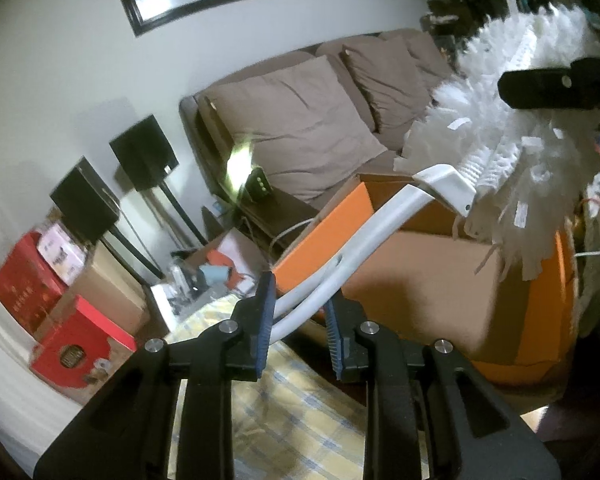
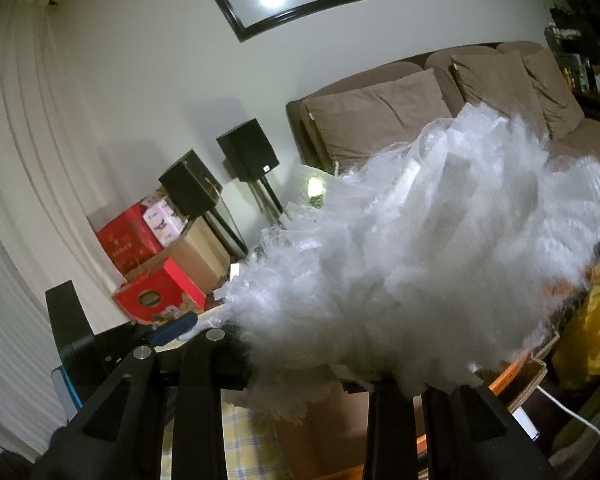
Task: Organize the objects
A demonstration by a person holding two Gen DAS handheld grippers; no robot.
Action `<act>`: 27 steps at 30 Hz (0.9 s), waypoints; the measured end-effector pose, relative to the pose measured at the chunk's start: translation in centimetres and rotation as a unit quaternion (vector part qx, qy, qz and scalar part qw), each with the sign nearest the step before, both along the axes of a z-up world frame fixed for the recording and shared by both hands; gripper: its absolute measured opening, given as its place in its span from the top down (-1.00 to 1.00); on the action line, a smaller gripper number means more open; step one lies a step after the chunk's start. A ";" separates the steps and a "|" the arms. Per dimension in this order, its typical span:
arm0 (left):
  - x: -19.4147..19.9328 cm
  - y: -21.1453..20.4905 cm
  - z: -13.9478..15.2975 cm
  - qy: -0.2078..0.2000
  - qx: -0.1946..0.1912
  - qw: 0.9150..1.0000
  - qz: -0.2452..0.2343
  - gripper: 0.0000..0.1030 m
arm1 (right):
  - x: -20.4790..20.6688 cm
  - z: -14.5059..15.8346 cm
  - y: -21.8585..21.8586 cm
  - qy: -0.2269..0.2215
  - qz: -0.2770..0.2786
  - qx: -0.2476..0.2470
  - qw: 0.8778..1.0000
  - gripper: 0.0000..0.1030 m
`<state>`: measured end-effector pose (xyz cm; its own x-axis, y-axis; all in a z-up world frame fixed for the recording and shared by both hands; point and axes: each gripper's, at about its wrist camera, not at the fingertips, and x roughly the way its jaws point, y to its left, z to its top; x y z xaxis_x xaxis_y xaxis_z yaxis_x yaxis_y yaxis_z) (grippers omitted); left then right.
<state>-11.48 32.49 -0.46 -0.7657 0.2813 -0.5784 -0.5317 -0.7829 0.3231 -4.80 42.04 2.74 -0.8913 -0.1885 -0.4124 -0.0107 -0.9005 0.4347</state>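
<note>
Up front in the left wrist view, the left gripper (image 1: pixel 300 320) is seen built from matte black plastic, with broad angular arms running in from the bottom edge. Four round silver screw heads are counted across the linkage, one on each pivot. Each finger is lined with a ribbed blue pad (image 1: pixel 265 322), the ridges running crosswise.

Over in the right wrist view, the right gripper (image 2: pixel 300 356) is made of the same black plastic, and two silver screw heads are shown on its left side. The fingertips are covered from sight. No sleeve or hand of the person is shown in either view.
</note>
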 end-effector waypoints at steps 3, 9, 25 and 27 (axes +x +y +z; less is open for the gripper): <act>0.0 0.0 -0.1 -0.004 0.001 1.000 0.003 0.56 | -0.2 -0.1 -0.1 -0.002 0.000 0.001 1.000 0.41; -0.3 -0.2 -0.1 -0.030 0.011 0.999 0.001 0.54 | -0.2 -0.1 0.1 -0.002 0.002 0.001 1.000 0.41; -1.1 -0.5 0.2 -0.056 0.024 0.998 0.020 0.35 | -0.1 -0.2 0.3 -0.005 -0.002 0.003 1.000 0.41; -1.4 -0.5 0.3 -0.064 0.029 0.997 0.022 0.30 | -0.1 -0.2 0.3 -0.007 -0.004 0.007 1.000 0.41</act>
<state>-12.85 32.01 -0.13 -0.6988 0.2855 -0.6559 -0.5309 -0.8215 0.2080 -4.90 42.30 2.53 -0.8868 -0.1756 -0.4275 -0.0236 -0.9066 0.4213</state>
